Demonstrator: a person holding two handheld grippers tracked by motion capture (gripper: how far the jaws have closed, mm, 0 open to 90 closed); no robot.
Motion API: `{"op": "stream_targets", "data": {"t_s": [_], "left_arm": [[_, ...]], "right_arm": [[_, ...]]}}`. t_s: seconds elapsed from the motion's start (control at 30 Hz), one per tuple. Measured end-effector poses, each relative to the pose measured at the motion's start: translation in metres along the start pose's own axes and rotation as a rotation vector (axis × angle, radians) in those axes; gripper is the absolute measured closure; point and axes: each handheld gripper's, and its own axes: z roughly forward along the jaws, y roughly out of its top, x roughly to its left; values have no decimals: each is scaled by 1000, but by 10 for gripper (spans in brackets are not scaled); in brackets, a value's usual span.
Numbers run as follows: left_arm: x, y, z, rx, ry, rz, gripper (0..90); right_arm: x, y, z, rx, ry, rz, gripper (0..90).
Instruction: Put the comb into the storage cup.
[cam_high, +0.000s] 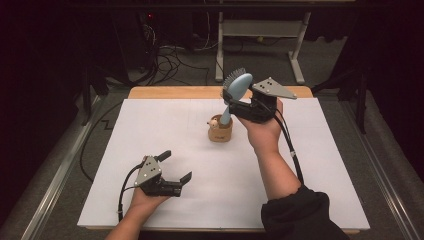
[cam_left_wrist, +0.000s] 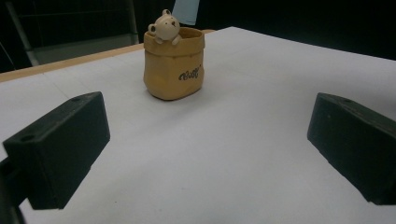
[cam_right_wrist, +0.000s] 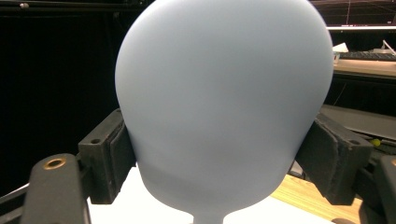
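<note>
A pale blue hairbrush (cam_high: 235, 92) stands upright with its handle reaching down into a small tan sack-shaped pot (cam_high: 220, 131) that has a bear figure on its rim. My right gripper (cam_high: 231, 101) is shut on the brush just below its head, and in the right gripper view the brush's smooth back (cam_right_wrist: 224, 102) sits between the two pads. My left gripper (cam_high: 175, 167) rests open on the white table (cam_high: 165, 125) at the near left, with nothing between its jaws. In the left gripper view the pot (cam_left_wrist: 173, 65) stands ahead, beyond the open gripper (cam_left_wrist: 205, 149).
The white sheet covers a wooden table whose far edge (cam_high: 175, 92) shows bare. Cables (cam_high: 170, 60) and a desk frame (cam_high: 260, 30) lie on the dark floor beyond. A black cable (cam_high: 292, 150) trails along the right forearm.
</note>
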Motion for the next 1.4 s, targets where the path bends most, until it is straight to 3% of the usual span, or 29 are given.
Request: {"op": "stream_targets", "data": {"t_s": [1.4], "left_arm": [[1,0,0,-1,3,6,0]], "right_arm": [[-2,-32,40,85,-22,23,207]]}}
